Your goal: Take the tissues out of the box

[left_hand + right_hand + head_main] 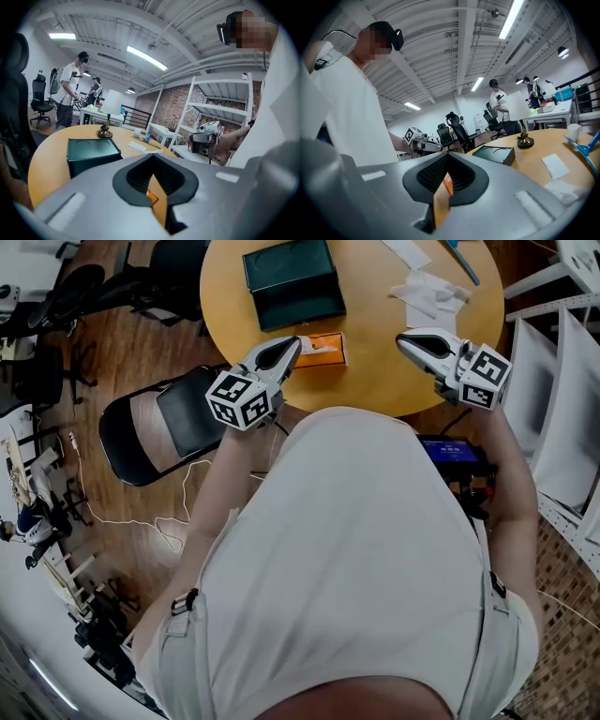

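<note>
The orange tissue box (323,350) lies at the near edge of the round wooden table (375,362), with a bit of white tissue showing at its top. My left gripper (292,341) hangs just left of the box, its jaws shut with nothing between them; in the left gripper view (154,187) only a sliver of orange shows through the narrow slit. My right gripper (403,338) is to the right of the box, jaws together and empty (443,187). Loose white tissues (428,292) lie crumpled at the far right of the table.
A dark green box (292,282) sits beyond the tissue box. A white sheet (405,251) and a blue pen (459,259) lie farther back. A black chair (169,423) stands left of the table, white shelving (562,381) to the right. People work at distant desks.
</note>
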Motion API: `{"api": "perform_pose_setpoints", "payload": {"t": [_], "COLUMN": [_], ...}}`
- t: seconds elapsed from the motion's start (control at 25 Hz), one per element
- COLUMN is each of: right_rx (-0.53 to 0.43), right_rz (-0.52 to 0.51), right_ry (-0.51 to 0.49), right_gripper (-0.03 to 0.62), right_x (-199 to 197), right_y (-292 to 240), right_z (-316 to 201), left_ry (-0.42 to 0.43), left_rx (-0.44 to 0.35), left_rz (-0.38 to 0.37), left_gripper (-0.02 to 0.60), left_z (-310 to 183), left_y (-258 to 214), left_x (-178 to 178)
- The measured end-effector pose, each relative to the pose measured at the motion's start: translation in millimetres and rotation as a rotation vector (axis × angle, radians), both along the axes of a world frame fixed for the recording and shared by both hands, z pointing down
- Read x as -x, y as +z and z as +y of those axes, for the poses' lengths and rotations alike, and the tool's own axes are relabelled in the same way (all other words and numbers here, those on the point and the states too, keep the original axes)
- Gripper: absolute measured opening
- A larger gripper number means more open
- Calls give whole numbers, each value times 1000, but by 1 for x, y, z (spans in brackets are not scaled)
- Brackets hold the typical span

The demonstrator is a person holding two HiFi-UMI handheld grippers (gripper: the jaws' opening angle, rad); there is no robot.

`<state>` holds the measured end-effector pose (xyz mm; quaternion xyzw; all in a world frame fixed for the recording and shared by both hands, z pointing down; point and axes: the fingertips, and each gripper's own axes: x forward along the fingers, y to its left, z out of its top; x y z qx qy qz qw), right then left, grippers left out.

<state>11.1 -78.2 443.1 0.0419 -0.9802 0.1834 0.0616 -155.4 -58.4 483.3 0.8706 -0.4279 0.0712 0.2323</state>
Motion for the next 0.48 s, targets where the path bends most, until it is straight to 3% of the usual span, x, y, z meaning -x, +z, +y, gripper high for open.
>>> {"api": "perform_pose_setpoints", "payload": {"t": [0.2,0.48], "right_rx": [-27,-37], "right_rz": [-3,-3], "right_ry": [6,22], "right_gripper": [-2,-2], "right_x": [4,6], "right_y": [0,-2], "right_z": [-2,-5], "left_ry": [-23,3], "left_rx": [-13,-12], "left_rz": [63,37], "left_gripper": [0,0], "left_z": [1,-1], "left_y": [-5,-2], "left_x": [2,-3]}}
